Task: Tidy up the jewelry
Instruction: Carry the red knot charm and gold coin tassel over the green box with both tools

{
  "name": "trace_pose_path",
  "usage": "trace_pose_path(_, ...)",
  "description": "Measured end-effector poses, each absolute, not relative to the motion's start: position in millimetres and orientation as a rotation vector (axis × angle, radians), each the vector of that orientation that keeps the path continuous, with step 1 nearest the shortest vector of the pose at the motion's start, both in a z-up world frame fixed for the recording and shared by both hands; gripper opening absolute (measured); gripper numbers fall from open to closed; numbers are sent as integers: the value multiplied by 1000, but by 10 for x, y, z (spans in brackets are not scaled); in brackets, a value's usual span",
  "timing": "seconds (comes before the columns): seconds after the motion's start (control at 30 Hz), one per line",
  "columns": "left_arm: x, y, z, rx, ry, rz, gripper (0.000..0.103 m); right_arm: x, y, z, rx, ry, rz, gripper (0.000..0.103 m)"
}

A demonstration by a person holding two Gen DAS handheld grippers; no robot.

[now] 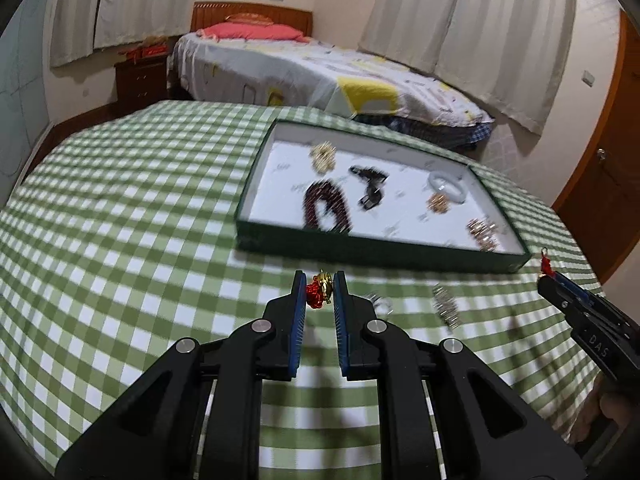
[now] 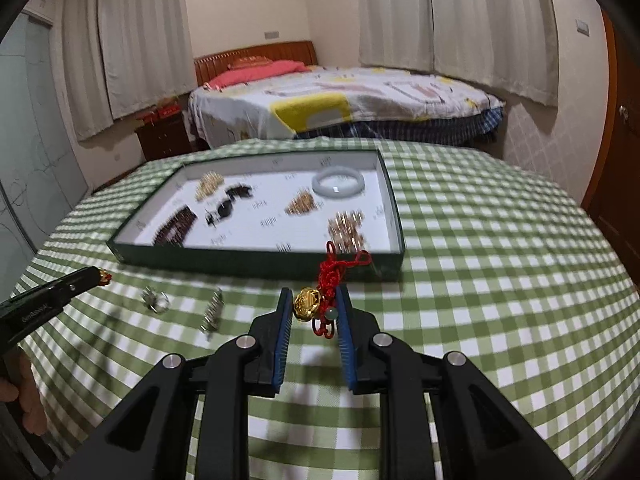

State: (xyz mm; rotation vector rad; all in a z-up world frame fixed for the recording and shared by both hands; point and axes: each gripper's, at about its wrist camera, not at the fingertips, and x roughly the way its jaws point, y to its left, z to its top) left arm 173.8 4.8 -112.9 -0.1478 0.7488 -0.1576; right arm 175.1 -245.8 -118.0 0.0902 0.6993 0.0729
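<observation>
Black left gripper [image 1: 320, 292] with blue pads clamps a small red-knotted gold charm [image 1: 320, 290] above the green-and-white checked tablecloth [image 1: 120, 240]. To its right, loose silver jewellery pieces [image 2: 212, 312] lie near the dark-green white-lined tray [image 2: 248, 262] of bracelets. Right gripper [image 2: 314, 308] pinches a gold pendant on red knotted cord [image 2: 308, 300].

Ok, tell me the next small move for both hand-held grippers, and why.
Probably carry both forward over the green tray. The left hand-held gripper and right hand-held gripper each pinch a red-corded gold charm above the checked cloth, short of the tray where the other jewelry lies.
</observation>
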Motion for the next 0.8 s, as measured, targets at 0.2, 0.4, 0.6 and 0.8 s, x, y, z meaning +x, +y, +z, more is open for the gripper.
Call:
trace_pose_path(0.2,1814,-125,-862,-134,689,-201,14,1798,-2375,-946,70,633,105,22)
trace_pose_path(0.4,1992,-344,-660,-121,634,-243,14,1962,-2286,-768,51,575,137,22)
trace_pose_path(0.6,2312,-599,-666,-102,622,-279,14,2199,-2218,-748,44,550,166,22)
trace_pose_path(0.8,2644,-749,-974,-78,693,-281,14,2473,-2200,-980,44,604,179,22)
